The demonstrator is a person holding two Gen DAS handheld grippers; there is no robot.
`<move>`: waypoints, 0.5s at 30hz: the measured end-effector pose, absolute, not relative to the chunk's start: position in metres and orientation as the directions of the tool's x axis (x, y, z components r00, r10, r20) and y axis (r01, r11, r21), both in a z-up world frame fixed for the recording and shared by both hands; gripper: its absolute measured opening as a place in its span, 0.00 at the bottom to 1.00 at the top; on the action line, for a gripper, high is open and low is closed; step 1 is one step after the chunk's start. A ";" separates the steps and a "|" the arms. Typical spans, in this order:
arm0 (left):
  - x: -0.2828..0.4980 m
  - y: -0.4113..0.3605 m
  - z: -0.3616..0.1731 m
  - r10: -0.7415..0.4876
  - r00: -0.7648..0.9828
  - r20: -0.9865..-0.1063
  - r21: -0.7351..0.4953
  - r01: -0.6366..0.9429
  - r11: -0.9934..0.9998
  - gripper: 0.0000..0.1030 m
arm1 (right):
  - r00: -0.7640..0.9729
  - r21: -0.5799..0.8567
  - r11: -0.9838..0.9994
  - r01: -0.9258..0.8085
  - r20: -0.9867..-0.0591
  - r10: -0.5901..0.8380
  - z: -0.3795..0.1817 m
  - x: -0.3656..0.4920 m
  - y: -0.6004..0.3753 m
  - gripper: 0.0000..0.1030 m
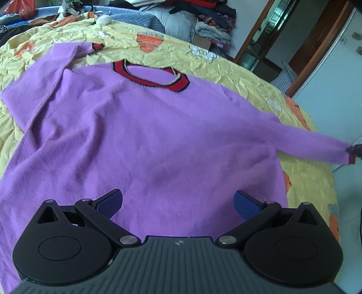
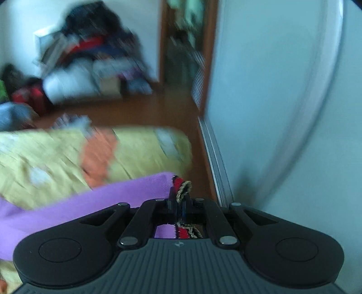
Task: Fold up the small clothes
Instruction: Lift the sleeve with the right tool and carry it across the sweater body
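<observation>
A purple sweater (image 1: pixel 140 140) lies spread flat on a bed covered by a yellow sheet (image 1: pixel 237 74) printed with orange carrots. Its red-and-dark striped collar (image 1: pixel 151 78) sits at the far end of the sweater from the left gripper (image 1: pixel 178 203), whose blue-padded fingers (image 1: pixel 109 203) stand wide apart over the sweater's lower body, holding nothing. One sleeve lies folded back beside the collar, its red cuff (image 1: pixel 97 46) just past the shoulder. The other sleeve (image 1: pixel 312 144) stretches straight out from the sweater, past the bed's edge. There the right gripper (image 2: pixel 180 203) has its fingers clamped together on that sleeve's striped cuff (image 2: pixel 178 184) (the background in this view is blurred). Piled clothes (image 1: pixel 210 15) sit beyond the bed.
</observation>
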State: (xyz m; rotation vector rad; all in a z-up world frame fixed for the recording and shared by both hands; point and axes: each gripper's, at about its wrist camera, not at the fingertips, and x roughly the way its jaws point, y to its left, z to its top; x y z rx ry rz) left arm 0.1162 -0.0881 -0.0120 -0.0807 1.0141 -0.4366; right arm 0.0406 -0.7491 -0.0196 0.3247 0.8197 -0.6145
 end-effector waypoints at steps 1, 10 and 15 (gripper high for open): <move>0.115 -0.087 -0.011 -0.393 0.447 -0.804 -0.263 0.326 0.908 1.00 | 0.525 0.050 0.780 0.624 -0.766 -0.371 -0.024 0.038 -0.745 0.03; 0.114 -0.048 -0.005 -0.396 0.478 -0.784 -0.274 0.305 0.912 1.00 | 0.759 0.414 0.820 0.394 -0.650 -0.036 0.053 0.036 -0.646 0.03; 0.112 -0.023 -0.004 -0.417 0.477 -0.774 -0.319 0.275 0.907 1.00 | 0.808 0.509 0.840 0.187 -0.566 0.163 0.096 0.069 -0.566 0.04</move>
